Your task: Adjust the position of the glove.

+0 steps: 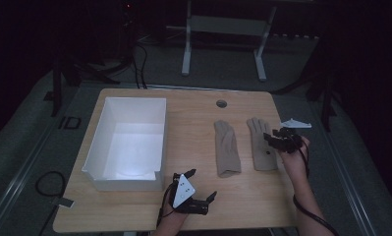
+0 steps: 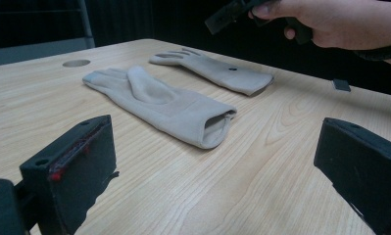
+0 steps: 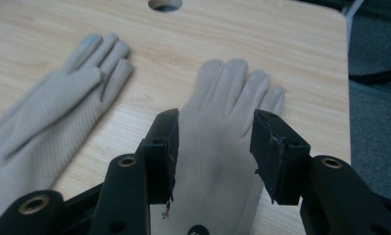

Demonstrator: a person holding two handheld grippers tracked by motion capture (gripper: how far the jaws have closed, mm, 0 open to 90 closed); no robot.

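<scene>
Pale wood grain covers the counter [image 1: 193, 118], which carries two beige gloves and a white box [image 1: 129, 142]. The right gripper [image 3: 215, 147] hangs over the right glove [image 3: 222, 161] near the counter's right edge, its jaws spread moderately with nothing between them; in the right gripper view the glove's palm lies directly below the gap, fingers pointing toward the far edge. Whether the jaws touch the fabric cannot be told. A small dark dot marks this glove near its cuff.

The left gripper [image 1: 198, 189] sits near the counter's near edge, between the box and the gloves, its jaws wide apart and holding nothing. In the left gripper view the left glove [image 2: 163, 105] lies ahead of the jaws and apart from them, flat, its open cuff turned toward them.

The two gloves lie side by side, close but not touching, in the right half of the counter, with a round hole [image 1: 221, 103] beyond them near the far edge. The open box stands along the left side.
</scene>
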